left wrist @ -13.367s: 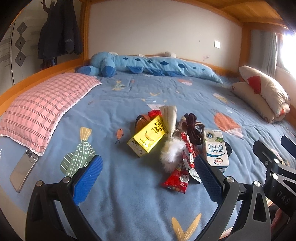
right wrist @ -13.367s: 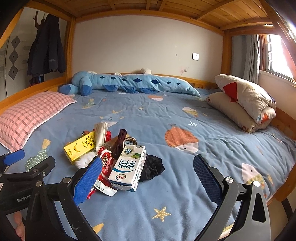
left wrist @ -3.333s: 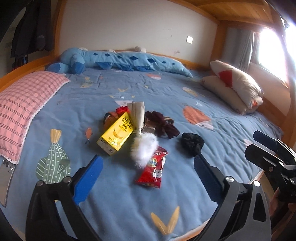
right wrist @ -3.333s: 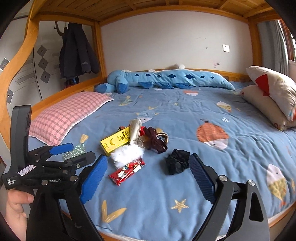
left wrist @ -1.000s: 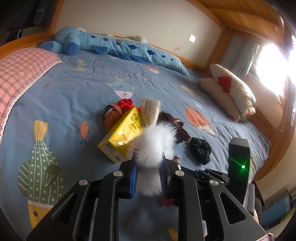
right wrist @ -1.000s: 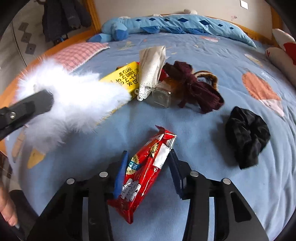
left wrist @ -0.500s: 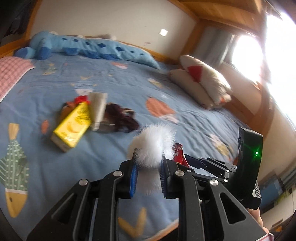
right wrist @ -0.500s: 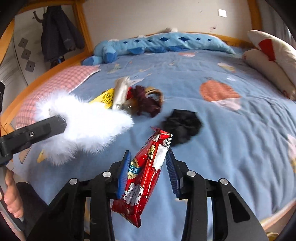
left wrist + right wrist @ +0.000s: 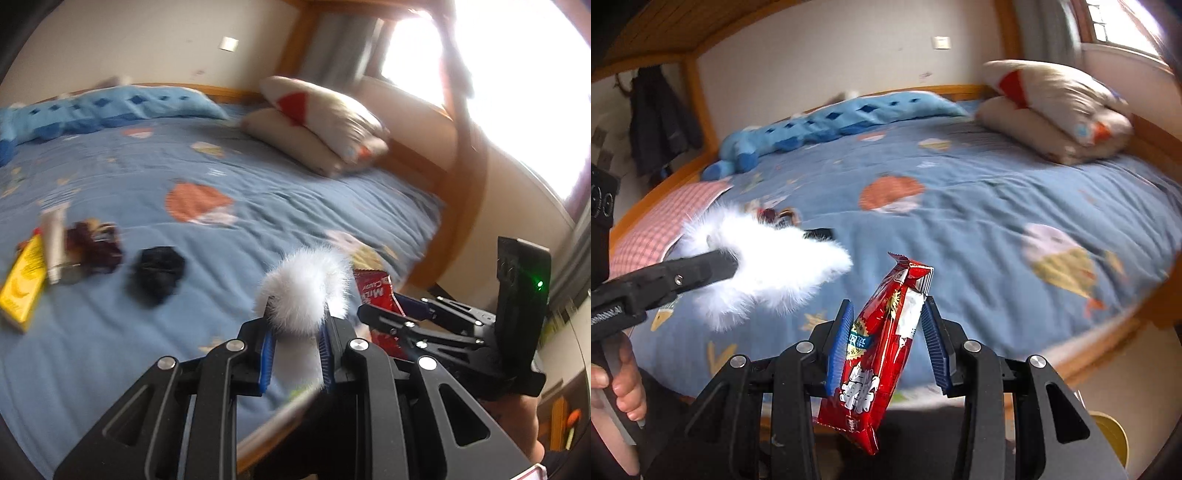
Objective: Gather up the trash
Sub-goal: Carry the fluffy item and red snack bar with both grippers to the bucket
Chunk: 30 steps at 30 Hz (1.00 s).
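Note:
My left gripper (image 9: 295, 332) is shut on a white fluffy pom-pom (image 9: 306, 291), lifted above the near edge of the bed. My right gripper (image 9: 886, 325) is shut on a red snack wrapper (image 9: 882, 343), which stands upright between the blue pads and hangs below them. In the right wrist view the white pom-pom (image 9: 768, 266) and the left gripper's black finger (image 9: 665, 280) show at the left. In the left wrist view the red wrapper (image 9: 376, 295) and the right gripper's body (image 9: 461, 332) show at the right. A yellow carton (image 9: 22, 284) lies on the bed at far left.
On the blue bedspread (image 9: 184, 177) lie a beige tube (image 9: 53, 243), a dark red scrunchie (image 9: 92, 243) and a black scrunchie (image 9: 157, 275). Two pillows (image 9: 321, 125) are stacked at the right, by a wooden bed post (image 9: 461, 155). A pink checked pillow (image 9: 653, 229) lies left. A yellow round object (image 9: 1108, 439) is on the floor.
Both grippers have lifted off the bed and swung right with their loads; the pile of items has slid to the left of view and the bed's right edge and post have come in.

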Each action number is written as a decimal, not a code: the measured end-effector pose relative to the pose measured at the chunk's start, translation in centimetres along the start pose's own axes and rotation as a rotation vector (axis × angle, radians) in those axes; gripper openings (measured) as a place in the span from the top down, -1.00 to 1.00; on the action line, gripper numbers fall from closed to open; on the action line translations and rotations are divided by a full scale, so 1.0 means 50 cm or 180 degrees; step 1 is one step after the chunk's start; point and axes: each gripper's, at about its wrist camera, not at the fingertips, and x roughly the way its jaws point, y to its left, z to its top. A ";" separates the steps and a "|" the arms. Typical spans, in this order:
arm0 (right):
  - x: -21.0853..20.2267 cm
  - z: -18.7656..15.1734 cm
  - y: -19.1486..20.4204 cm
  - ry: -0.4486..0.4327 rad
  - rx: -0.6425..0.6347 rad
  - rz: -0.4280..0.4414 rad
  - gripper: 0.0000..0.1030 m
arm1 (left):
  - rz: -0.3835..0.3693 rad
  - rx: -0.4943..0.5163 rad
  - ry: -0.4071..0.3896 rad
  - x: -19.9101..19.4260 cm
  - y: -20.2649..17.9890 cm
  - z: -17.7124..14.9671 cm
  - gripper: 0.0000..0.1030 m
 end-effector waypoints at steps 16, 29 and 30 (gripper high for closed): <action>-0.172 -0.167 -0.246 0.0060 0.0669 -0.0656 0.35 | -0.0683 0.0574 0.0660 0.186 -0.275 -0.067 0.59; -0.263 -0.281 -0.365 0.0181 0.1059 -0.1040 0.35 | -0.1010 0.1027 0.1209 0.304 -0.454 -0.168 0.59; -0.268 -0.290 -0.374 0.0209 0.1087 -0.1075 0.35 | -0.1034 0.1042 0.1265 0.316 -0.463 -0.175 0.59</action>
